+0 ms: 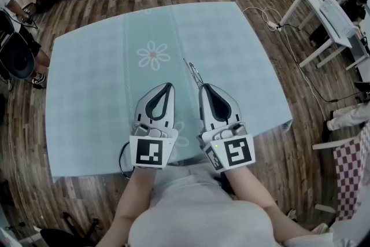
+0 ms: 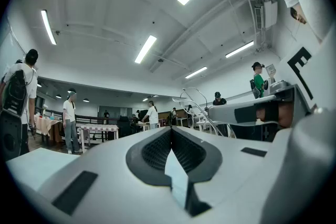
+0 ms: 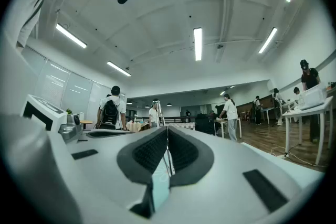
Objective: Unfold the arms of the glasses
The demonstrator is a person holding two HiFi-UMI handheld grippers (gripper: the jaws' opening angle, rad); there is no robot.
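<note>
The right hand-held gripper [image 1: 206,87] is pinched shut on what looks like a thin arm of the glasses [image 1: 193,73], which point long toward 11 o'clock over the bench [image 1: 87,95], at 2 o'clock from the closed, empty left hand-held gripper [image 1: 169,86].

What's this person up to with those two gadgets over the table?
A person holds a gripper in each hand over a table with a pale blue cloth. The right gripper is shut on a pair of thin wire glasses, which stick out ahead of it. The left gripper is shut and empty, just beside it, not touching the glasses. Whether their arms are folded is hard to tell.
</note>
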